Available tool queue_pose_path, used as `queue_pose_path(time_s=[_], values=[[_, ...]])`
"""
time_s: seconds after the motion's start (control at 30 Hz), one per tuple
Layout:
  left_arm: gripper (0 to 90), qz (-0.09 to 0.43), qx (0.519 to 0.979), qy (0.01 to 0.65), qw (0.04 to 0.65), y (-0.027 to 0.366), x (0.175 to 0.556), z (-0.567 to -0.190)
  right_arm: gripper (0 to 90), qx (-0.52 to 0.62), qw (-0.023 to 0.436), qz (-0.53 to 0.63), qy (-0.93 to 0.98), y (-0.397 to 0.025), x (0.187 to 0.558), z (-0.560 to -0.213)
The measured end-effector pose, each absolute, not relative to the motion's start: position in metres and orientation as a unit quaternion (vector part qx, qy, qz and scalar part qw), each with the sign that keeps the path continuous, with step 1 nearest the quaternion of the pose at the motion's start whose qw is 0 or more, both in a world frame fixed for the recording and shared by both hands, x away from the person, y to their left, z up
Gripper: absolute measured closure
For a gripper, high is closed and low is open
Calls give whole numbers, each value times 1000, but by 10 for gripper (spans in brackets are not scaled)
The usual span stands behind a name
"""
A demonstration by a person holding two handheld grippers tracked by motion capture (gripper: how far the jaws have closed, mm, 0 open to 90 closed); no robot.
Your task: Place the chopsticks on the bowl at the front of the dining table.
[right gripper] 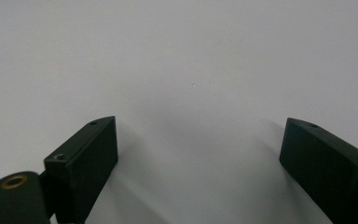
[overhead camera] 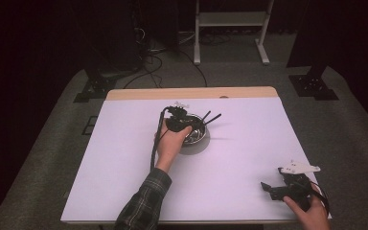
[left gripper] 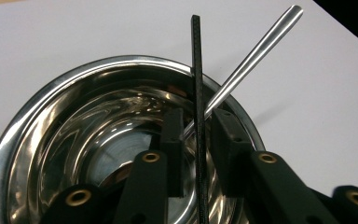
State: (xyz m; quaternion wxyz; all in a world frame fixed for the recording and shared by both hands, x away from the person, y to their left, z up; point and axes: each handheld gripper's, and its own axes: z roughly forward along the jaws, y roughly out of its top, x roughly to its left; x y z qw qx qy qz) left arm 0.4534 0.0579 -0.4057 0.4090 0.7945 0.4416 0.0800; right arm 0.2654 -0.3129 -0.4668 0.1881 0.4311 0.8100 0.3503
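Two sticks lean in a steel bowl (left gripper: 51,140) that sits on the white tabletop (overhead camera: 124,158), toward its far middle: a black stick (left gripper: 196,70) and a tapered metal stick (left gripper: 261,44), both poking out over the bowl's rim. In the left gripper view they cross just above the rim, the black one in front. The left tool (left gripper: 196,140) reaches into the bowl, and its jaws stand a little apart on either side of the black stick where the two sticks cross; whether the pads actually press on it cannot be told. In the high view the left hand (overhead camera: 171,143) holds this tool (overhead camera: 184,122) over the bowl's near-left side. The right tool (right gripper: 198,154) rests well apart near the tabletop's near right corner, jaws spread wide over bare white surface, held by the right hand (overhead camera: 311,213).
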Motion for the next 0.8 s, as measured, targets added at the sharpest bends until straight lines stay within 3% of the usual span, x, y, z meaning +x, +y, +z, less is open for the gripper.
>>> queue_pose_path(time_s=[0.8], values=[[606, 110, 806, 409, 414, 88, 434, -381, 100, 431, 188, 350, 810, -313, 265, -467]])
